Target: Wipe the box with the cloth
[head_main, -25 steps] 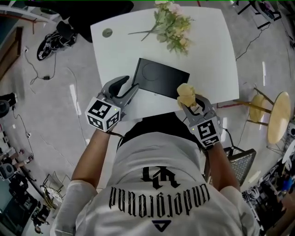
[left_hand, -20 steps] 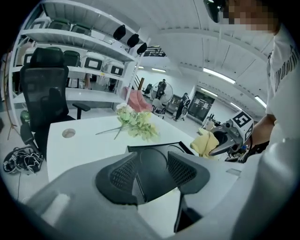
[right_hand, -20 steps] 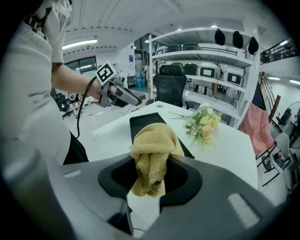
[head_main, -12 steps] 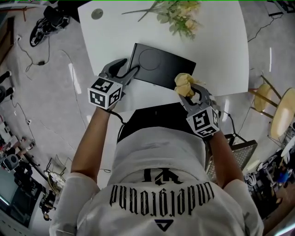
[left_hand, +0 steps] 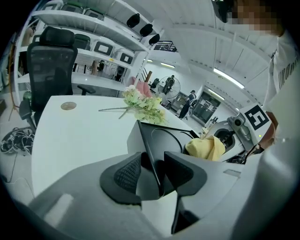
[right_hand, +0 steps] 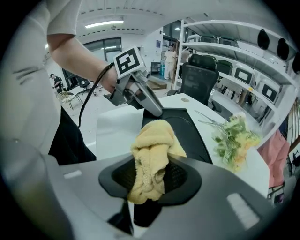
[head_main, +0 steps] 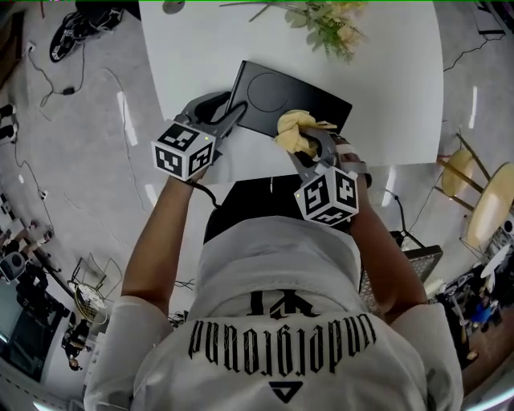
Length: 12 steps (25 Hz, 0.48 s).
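The box is pinned at its near corner by the left claw. Its jaws have just been closing, the corner is caught between them, and the pads look to be pressed on either side. The yellow cloth is clamped in a thick bunch by the right claw, with a fold spilling out ahead of the jaws. The black lid lies directly beyond that claw, and the cloth is held at the lid's near edge. Whether contact has been made cannot be settled from here. The wipe itself looks about to be started. For a clean pass, the loose fold should be laid flat on the lid and only fabric pressed down, so that the surface is not scraped by the hard jaw tips. Strokes are best drawn away from the claw in overlapping lanes and stopped short of the flowers farther out on the desk. The corner grip should be kept firm, so the box is not skated across the white top.
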Tool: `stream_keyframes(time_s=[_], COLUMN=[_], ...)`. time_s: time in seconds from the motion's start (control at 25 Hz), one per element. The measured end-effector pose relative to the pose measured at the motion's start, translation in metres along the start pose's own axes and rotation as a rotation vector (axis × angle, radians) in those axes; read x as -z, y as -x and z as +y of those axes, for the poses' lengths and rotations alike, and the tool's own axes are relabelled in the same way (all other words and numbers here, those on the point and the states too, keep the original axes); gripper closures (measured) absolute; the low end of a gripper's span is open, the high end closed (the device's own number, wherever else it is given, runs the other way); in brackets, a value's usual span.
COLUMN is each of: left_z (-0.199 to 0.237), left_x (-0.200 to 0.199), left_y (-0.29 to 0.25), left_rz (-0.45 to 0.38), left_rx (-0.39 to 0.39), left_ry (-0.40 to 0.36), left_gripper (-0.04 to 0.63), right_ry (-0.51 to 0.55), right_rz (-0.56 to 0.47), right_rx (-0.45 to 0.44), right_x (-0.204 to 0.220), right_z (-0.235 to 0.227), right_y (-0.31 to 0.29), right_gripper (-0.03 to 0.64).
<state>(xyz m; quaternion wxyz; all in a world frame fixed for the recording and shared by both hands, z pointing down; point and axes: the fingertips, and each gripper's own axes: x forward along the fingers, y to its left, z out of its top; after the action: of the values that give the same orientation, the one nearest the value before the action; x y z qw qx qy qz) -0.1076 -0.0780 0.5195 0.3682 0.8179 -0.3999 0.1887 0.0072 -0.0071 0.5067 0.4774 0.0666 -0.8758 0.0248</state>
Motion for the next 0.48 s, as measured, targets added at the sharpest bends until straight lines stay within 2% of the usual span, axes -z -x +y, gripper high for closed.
stream_keyframes(time_s=[0.24,0.36,0.48], left_z=[0.002,0.003,0.002], left_x=[0.001,0.001,0.001], left_y=[0.002,0.002,0.002], left_rz=[-0.018,-0.017,-0.008], left_rx=[0.010,0.011,0.004], left_ry=[0.030,0.031,0.001], left_gripper=[0.442,0.445,0.440], right_ry=[0.103,0.101,0.083], right_rz=[-0.024,-0.036,-0.018], right_rx=[-0.065,-0.083,-0.080], right_x=[-0.067,-0.068,-0.047], right_z=[0.008,0.009,0.007], right_y=[-0.047,-0.048,-0.033], right_gripper=[0.494,0.494,0.494])
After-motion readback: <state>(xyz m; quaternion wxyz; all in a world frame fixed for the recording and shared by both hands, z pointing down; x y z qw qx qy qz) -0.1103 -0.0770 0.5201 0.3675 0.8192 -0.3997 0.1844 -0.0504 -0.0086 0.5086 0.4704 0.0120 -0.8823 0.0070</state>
